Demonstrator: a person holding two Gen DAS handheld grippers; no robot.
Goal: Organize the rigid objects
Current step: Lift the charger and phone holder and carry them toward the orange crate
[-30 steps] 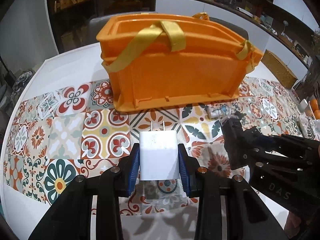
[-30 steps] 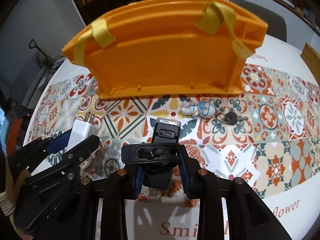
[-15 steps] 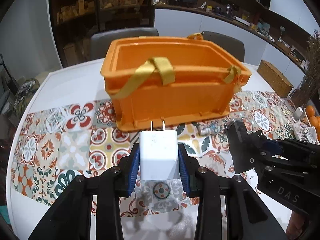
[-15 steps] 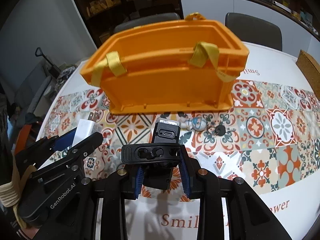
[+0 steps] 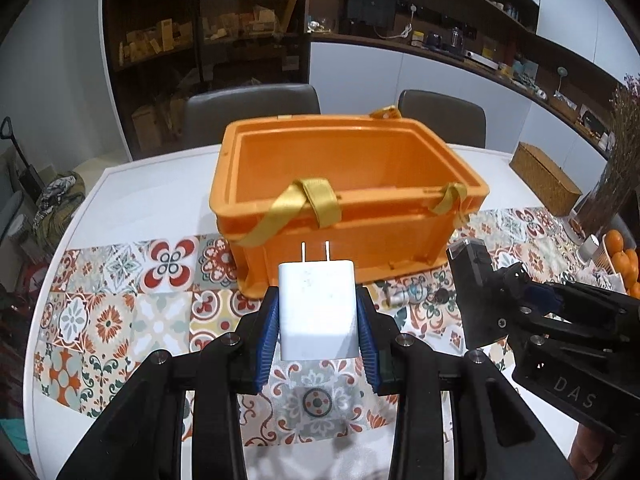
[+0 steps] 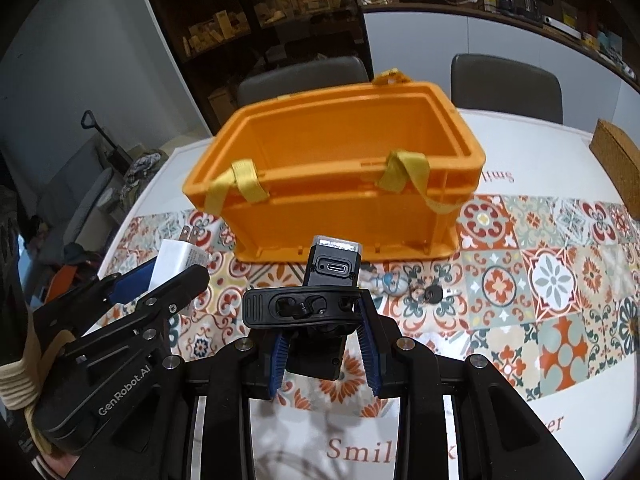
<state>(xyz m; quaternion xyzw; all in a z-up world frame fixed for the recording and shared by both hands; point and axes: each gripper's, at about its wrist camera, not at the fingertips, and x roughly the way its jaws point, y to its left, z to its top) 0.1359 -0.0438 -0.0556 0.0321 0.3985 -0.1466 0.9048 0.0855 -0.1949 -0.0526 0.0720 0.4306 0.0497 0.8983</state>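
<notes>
left gripper [image 5: 318, 320] clamped on white charger [image 5: 317, 309] | right gripper [image 6: 326, 340] pinching black device [image 6: 330, 276] | both in front of orange crate [image 5: 344, 184], keys [image 6: 434, 292] on table

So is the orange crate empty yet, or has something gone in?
Empty as far as visible: the orange crate shows bare inner walls and floor; the near bottom edge is hidden by its front wall.

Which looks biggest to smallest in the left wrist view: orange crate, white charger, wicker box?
1. orange crate
2. white charger; nearness to the camera inflates it
3. wicker box, far off
</notes>
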